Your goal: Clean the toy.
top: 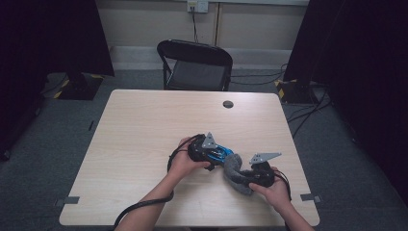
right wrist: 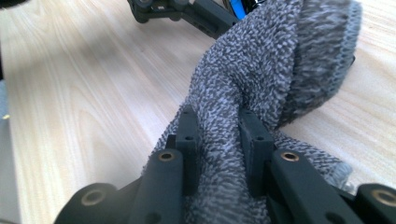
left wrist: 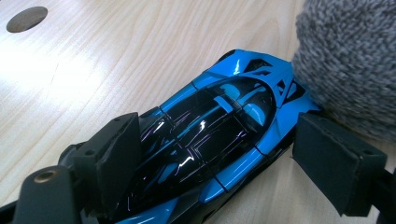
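Now the blue toy car (left wrist: 219,135) is held between the left gripper's (left wrist: 219,158) jaws, while the grey cloth (right wrist: 261,88) beside the car is pinched tight by the right gripper (right wrist: 217,140).

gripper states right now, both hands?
Left gripper: jaws around the blue toy car; left pad touches, right pad shows a gap, so grip cannot be told.
Right gripper: shut on the grey cloth.

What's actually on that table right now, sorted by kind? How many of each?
Blue and black toy car: 1
Grey knitted cloth: 1
Hand-held grippers: 2, left and right
Total: 4
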Motion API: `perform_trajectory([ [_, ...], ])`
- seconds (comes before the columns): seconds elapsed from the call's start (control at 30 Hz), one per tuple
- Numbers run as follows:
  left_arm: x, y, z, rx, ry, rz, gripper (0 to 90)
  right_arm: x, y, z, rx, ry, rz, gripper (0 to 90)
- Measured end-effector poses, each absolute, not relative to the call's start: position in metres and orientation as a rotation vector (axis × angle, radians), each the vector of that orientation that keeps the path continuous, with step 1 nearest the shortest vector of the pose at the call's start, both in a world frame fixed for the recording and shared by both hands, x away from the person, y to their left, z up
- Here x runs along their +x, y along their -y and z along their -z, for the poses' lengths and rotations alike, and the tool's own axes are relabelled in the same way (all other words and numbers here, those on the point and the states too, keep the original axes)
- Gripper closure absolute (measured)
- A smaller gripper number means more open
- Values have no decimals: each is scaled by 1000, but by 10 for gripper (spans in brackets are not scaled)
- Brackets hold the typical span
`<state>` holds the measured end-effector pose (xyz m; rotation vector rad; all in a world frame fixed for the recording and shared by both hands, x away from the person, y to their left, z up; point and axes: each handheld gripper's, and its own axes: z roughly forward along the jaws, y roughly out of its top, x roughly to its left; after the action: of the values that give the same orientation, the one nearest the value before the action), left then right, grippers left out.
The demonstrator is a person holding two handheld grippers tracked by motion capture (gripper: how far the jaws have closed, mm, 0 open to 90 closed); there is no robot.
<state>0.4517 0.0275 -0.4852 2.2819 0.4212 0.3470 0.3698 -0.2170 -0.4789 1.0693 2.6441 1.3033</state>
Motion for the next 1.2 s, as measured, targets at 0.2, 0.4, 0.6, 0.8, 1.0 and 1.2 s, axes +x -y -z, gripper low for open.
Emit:
perform_trajectory([
  [0.2,452,-28,485,2283,-418,-345,154,367,223,476,1090,-2634,-1367,733],
  [0.4,452,-28,485,2279,-422,-345,154,368,232,467,1090,-2591,-1369,733],
  [0.6,452,-28,485,2279,-420,-343,154,378,251,450,1143,-2480,-1410,733],
  [0.8,452,-27,485,2280,-421,-344,154,395,261,440,1180,-2406,-1375,733],
  [1.0,452,-27,485,2284,-413,-349,154,412,258,446,1210,-2376,-1323,733],
  [1.2,452,-28,485,2291,-404,-354,154,425,249,455,1219,-2367,-1260,733],
])
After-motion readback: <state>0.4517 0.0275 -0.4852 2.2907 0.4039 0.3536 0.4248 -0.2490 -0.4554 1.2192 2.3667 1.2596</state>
